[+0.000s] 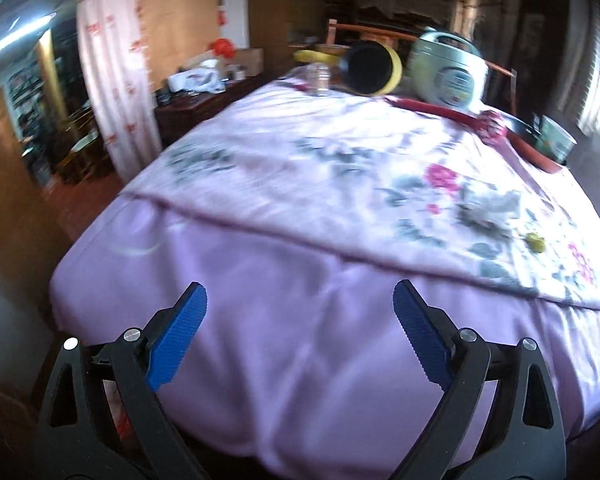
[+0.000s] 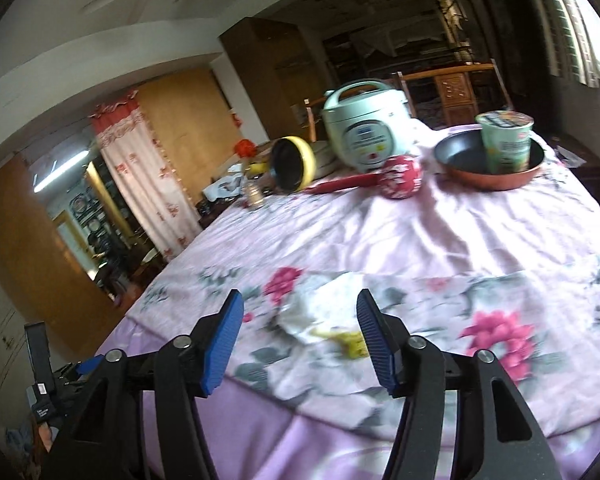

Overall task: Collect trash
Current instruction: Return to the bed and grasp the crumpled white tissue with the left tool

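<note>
Nearby, the left gripper (image 1: 300, 308) hangs wide open and empty over the tablecloth's (image 1: 284, 360) plain near edge. Likewise spread and empty, the right gripper (image 2: 300, 316) frames a crumpled tissue (image 2: 319, 308) and yellow scrap (image 2: 349, 342), the scrap's length running left-right. Farther back stand a pan (image 2: 495, 178) and rice cooker (image 2: 365, 128).

Pink floral-printed tablecloth (image 2: 439, 240): magenta blooms, grey-green leaves, plain lilac border near. Crumpled white tissue (image 2: 319, 308); yellow-green scrap (image 2: 349, 342) beside it. Far: pale green rice cooker (image 2: 365, 128), yellow black-lined pot (image 2: 294, 164), red-orange frying pan (image 2: 491, 160).
</note>
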{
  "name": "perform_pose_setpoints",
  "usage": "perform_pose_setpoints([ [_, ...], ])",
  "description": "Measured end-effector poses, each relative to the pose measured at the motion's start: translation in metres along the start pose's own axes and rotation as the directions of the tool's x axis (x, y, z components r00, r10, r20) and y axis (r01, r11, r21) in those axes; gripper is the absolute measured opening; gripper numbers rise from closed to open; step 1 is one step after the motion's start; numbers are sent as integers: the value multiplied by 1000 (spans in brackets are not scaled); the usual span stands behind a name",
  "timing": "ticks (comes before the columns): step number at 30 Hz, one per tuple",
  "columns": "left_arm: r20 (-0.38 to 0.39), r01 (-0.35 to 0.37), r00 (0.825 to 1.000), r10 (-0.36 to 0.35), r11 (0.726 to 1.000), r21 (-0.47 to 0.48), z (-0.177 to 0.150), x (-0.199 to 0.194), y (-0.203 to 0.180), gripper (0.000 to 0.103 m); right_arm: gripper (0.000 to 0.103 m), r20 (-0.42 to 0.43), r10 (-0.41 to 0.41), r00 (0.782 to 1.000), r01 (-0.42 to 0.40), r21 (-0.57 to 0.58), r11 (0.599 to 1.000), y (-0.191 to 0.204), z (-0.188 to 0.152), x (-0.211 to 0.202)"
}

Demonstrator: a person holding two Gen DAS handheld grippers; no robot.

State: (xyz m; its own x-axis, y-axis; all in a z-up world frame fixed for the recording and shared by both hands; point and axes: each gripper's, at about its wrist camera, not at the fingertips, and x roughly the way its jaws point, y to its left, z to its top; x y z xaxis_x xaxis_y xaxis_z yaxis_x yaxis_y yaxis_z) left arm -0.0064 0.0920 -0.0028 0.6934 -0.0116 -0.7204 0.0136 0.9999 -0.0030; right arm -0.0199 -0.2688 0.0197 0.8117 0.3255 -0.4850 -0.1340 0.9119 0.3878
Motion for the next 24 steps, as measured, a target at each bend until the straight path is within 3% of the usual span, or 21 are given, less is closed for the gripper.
perform_pose_setpoints([
  [7,-48,116,993,-110,983,141,34,27,-88,91,61,-22,-50,999,51,53,997,-48,5,22],
  [9,-54,133,991,-125,974,185,41,36,-115,91,61,-17,-34,999,35,87,996,-63,-2,28],
  [12,-67,162,986,-150,955,248,53,53,-157,91,63,-52,-82,995,88,123,989,-78,-7,34],
  [14,-73,172,985,-158,947,271,58,64,-178,91,64,-33,-62,998,66,140,988,-84,-6,30],
  [16,-85,181,983,-163,940,289,64,79,-199,91,64,-26,-96,995,99,139,985,-88,-6,28],
  [24,-139,215,973,-182,936,279,76,118,-231,91,64,-52,-60,997,69,205,976,-100,-6,31],
])
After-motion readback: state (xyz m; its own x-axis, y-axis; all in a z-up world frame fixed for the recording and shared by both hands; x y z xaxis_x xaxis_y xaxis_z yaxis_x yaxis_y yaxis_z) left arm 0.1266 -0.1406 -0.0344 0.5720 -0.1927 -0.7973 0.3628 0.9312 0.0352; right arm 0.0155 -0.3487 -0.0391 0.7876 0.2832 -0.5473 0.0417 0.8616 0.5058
